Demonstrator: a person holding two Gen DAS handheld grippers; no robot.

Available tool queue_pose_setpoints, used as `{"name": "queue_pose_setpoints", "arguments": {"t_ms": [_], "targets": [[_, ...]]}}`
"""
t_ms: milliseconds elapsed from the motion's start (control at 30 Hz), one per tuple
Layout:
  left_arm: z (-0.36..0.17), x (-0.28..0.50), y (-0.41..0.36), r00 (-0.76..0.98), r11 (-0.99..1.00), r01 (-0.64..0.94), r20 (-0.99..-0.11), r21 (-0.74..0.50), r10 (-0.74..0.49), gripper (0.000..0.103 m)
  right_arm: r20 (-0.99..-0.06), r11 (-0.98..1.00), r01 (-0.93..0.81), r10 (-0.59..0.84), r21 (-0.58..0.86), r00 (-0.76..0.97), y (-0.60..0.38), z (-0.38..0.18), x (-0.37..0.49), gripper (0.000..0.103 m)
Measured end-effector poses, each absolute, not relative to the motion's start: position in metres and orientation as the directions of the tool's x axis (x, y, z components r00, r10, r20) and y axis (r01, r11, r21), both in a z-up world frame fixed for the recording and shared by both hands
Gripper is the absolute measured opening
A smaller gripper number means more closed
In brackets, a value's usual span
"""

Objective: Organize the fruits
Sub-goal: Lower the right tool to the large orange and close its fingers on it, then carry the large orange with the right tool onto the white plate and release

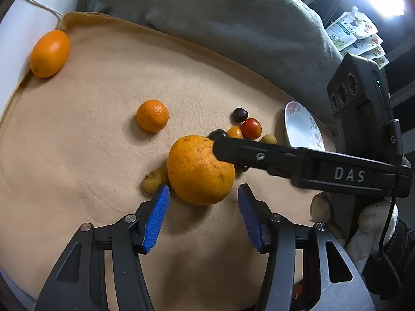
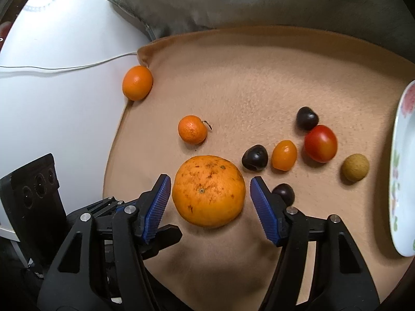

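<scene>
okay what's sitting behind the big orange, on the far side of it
Behind the big orange lie a small mandarin, a dark cherry and a small orange tomato, all on the tan cloth. Anything tucked against its far underside is hidden.

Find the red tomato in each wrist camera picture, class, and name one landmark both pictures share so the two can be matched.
Left wrist view: the red tomato lies right of centre, just above the dark bar of the other gripper, near the plate.
Right wrist view: the red tomato lies right of centre, between a dark cherry and the plate at the right edge.
Shared landmark: the big orange, low in the middle of both.
</scene>
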State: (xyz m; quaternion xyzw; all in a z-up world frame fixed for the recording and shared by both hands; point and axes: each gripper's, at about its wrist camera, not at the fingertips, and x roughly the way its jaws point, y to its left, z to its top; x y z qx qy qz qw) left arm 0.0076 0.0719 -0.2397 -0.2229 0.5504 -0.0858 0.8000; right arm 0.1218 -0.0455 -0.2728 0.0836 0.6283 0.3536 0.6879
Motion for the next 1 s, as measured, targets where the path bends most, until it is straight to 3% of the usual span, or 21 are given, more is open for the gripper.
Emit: {"name": "queue_pose_setpoints", "arguments": {"t_ms": [1000], "targets": [[-0.248, 0.018, 0.066, 0.368, 0.905, -0.091, -0.859, -0.415, -0.357, 0.047, -0.787, 0.718, -0.351, 0.608, 0.601, -0.104, -0.044, -0.289, 0.126, 0.065]]}}
